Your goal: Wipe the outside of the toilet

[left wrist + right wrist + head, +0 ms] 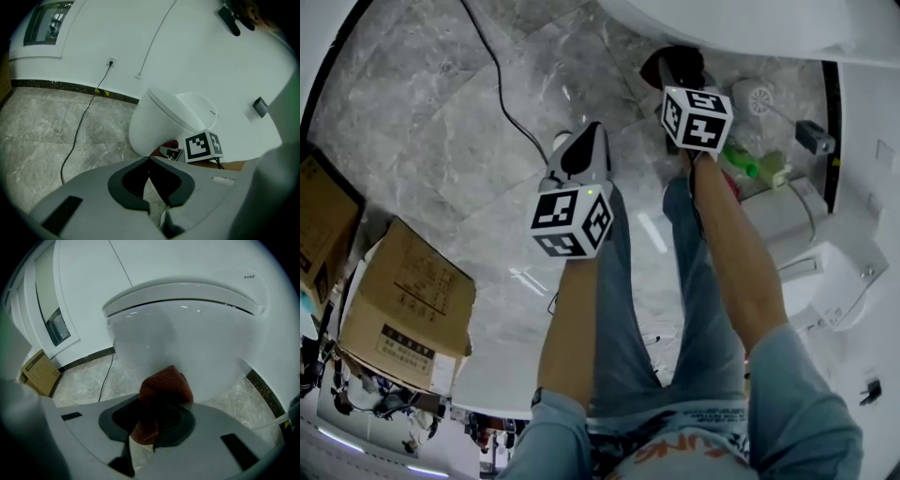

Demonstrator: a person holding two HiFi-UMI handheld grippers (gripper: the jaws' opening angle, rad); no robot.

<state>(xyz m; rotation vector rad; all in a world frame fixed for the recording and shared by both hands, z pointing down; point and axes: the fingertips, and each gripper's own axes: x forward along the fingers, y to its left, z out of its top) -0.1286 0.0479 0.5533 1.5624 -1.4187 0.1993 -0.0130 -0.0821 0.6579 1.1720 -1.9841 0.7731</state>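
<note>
The white toilet (741, 23) curves across the top of the head view. Its bowl (187, 333) fills the right gripper view under a closed lid. My right gripper (675, 67) is shut on a dark red cloth (164, 390), and the cloth's bunched end touches the lower front of the bowl. My left gripper (581, 155) hangs over the floor to the left, apart from the toilet, shut with nothing between its pads (161, 180). From the left gripper view the toilet (164, 124) stands ahead, with the right gripper's marker cube (202, 146) and the cloth (171, 144) at its base.
Grey marble floor (441, 141) with a black cable (502, 89) running to a wall socket (111, 62). Cardboard boxes (408, 309) stand at the left. A green bottle (741, 161) and white fixtures (820, 272) crowd the right beside the toilet. The person's legs are below.
</note>
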